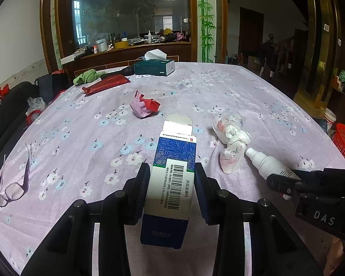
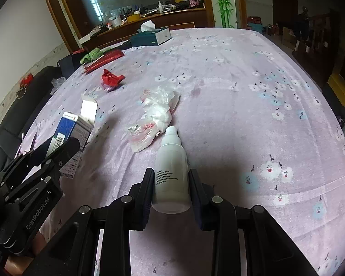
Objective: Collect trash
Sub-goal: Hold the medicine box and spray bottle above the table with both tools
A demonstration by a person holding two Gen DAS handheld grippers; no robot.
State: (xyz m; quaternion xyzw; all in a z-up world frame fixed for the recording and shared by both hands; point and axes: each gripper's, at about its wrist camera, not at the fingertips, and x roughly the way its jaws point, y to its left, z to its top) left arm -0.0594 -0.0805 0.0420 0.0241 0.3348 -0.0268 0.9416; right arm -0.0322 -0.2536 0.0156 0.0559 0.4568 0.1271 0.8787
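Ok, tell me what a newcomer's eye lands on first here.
First, the two held things: the left gripper clamps a blue box with its flap open, and the right gripper clamps a white bottle. Next, on the floral cloth beyond them, a crumpled plastic bag and a red-and-pink wad.

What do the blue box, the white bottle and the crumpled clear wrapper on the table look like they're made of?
Blue box: thin printed cardboard, slightly glossy; its folded flap stands open and a barcode is printed on it. White bottle: apparently opaque plastic, smooth with a soft sheen. Clear wrapper: thin plastic film, translucent and creased, with shiny highlights; the white wad in it looks like tissue, though that is uncertain.
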